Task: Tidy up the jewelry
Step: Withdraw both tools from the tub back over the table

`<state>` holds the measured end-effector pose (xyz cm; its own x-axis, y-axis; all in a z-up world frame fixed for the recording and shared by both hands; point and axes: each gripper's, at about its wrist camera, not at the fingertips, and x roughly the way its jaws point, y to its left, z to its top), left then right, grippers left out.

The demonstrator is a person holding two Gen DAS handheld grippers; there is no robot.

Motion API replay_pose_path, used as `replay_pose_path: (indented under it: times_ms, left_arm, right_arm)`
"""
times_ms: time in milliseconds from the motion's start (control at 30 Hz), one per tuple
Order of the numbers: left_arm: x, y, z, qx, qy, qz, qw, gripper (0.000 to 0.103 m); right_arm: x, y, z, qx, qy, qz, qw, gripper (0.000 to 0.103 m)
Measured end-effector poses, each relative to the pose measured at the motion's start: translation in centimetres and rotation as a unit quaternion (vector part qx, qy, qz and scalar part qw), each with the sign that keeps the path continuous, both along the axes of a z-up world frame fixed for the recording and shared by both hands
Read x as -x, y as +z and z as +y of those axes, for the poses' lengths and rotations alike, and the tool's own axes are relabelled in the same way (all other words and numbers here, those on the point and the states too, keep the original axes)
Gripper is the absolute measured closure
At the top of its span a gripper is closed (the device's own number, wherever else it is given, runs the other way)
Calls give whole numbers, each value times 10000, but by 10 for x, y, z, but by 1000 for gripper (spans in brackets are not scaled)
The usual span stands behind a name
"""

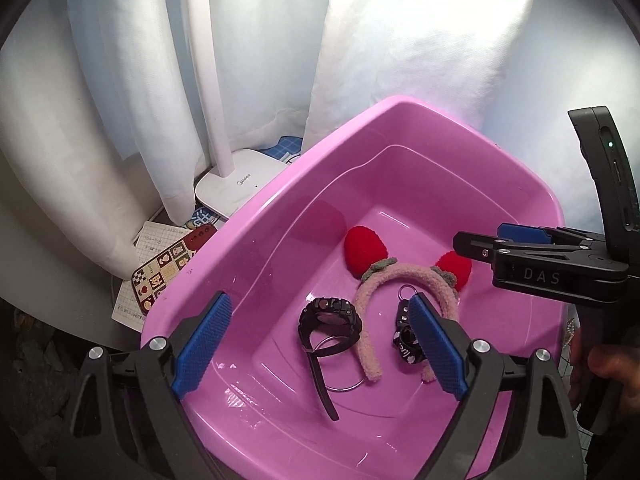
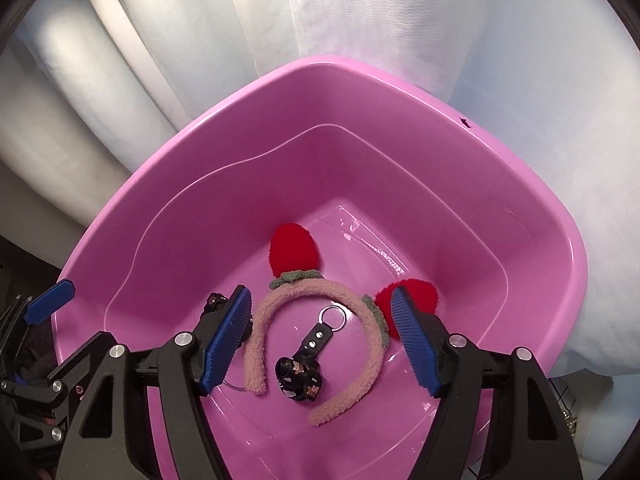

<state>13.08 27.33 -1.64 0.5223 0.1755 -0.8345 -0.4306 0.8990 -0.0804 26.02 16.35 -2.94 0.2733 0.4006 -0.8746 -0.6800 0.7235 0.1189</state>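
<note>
— Three pieces in the pink basin [image 2: 532,216] already: headband [image 2: 360,308], black watch [image 1: 330,316], keyring strap [image 2: 308,356].
— Both grippers, left gripper [image 1: 316,344] and right gripper [image 2: 320,340], gape wide, empty. Nearly finished, I'd guess.

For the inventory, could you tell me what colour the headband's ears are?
Red, on the pink fluffy headband; clearest in the right wrist view.

White curtains [image 1: 256,40] hang in folds behind, brightly backlit upper right. White lamp base [image 1: 240,184] with upright stem at left, patterned card [image 1: 164,276] and gridded paper [image 1: 148,248] beside it.
</note>
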Motion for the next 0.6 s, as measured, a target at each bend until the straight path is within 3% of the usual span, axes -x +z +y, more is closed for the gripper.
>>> replay_pose_path:
  times_ms: [367, 600]
  left_arm:
    - [21, 15, -9, -75, 118, -172, 9998, 15]
    - [41, 29, -26, -287, 197, -360, 9987, 15]
  right_arm:
    - [24, 20, -17, -189, 90, -223, 9995, 34]
    - [52, 34, -52, -500, -29, -425, 9978, 34]
